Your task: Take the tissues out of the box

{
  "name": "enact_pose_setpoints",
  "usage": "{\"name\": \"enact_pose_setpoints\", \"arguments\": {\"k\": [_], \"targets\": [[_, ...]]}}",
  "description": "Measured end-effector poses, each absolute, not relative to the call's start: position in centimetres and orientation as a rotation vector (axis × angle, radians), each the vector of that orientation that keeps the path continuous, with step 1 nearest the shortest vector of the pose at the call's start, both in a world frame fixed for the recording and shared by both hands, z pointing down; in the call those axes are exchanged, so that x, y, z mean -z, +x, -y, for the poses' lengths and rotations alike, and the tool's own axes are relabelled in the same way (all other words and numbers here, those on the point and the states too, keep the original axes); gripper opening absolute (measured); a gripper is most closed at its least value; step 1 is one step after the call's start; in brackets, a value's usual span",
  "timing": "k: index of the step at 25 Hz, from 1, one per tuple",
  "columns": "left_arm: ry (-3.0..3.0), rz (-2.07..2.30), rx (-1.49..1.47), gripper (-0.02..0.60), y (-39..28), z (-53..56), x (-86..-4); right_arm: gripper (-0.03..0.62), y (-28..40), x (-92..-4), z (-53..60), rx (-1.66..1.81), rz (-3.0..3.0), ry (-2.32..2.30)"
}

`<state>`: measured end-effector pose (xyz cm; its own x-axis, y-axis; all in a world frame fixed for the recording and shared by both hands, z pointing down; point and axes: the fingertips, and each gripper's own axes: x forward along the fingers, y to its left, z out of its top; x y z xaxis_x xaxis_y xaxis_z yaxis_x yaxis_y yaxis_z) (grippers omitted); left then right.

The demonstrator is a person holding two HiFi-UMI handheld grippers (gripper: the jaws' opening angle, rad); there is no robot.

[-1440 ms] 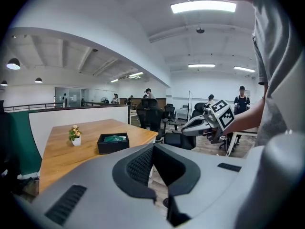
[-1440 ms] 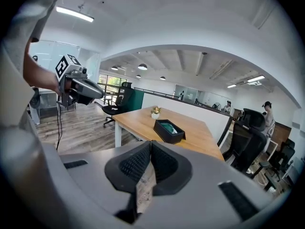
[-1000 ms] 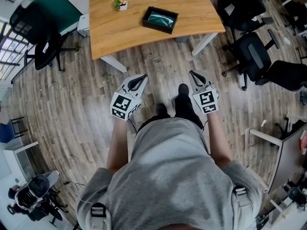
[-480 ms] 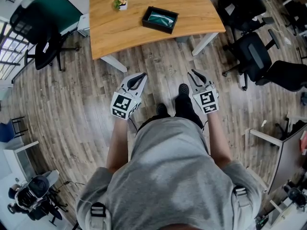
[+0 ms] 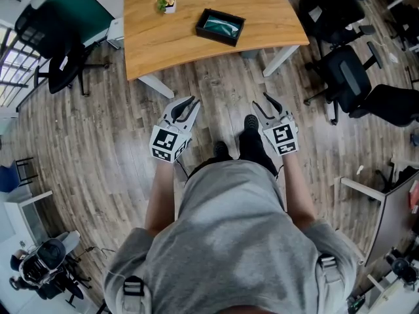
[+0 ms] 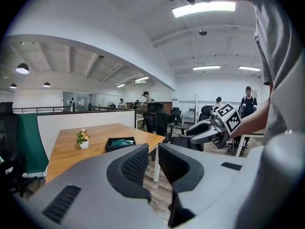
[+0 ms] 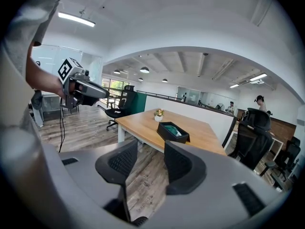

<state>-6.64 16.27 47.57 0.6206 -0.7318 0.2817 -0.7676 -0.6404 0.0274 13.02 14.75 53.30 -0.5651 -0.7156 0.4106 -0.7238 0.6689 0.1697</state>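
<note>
The wooden table (image 5: 183, 44) runs off the head view's top edge, so its far side is unseen. Inside the black box (image 5: 215, 38) lies a teal mass (image 5: 221, 26), too small to tell whether it is tissues. The person's grey shirt (image 5: 229, 241) hides the legs, and only the tips of the black shoes (image 5: 251, 123) show. A black office chair (image 5: 386, 103) is cut by the right edge. In the left gripper view, distant people (image 6: 248, 99) are too small to make out.
</note>
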Motion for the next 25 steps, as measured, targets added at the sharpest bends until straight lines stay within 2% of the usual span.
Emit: {"name": "enact_pose_setpoints", "arguments": {"k": [10, 25], "targets": [[2.708, 1.226, -0.402, 0.141, -6.7, -17.1, -47.7, 0.282, 12.8, -53.0, -14.9, -0.018, 2.443, 1.150], [2.705, 1.237, -0.402, 0.164, -8.2, -18.3, -47.9, 0.290, 10.5, -53.2, -15.8, -0.001, 2.461, 1.097]]}}
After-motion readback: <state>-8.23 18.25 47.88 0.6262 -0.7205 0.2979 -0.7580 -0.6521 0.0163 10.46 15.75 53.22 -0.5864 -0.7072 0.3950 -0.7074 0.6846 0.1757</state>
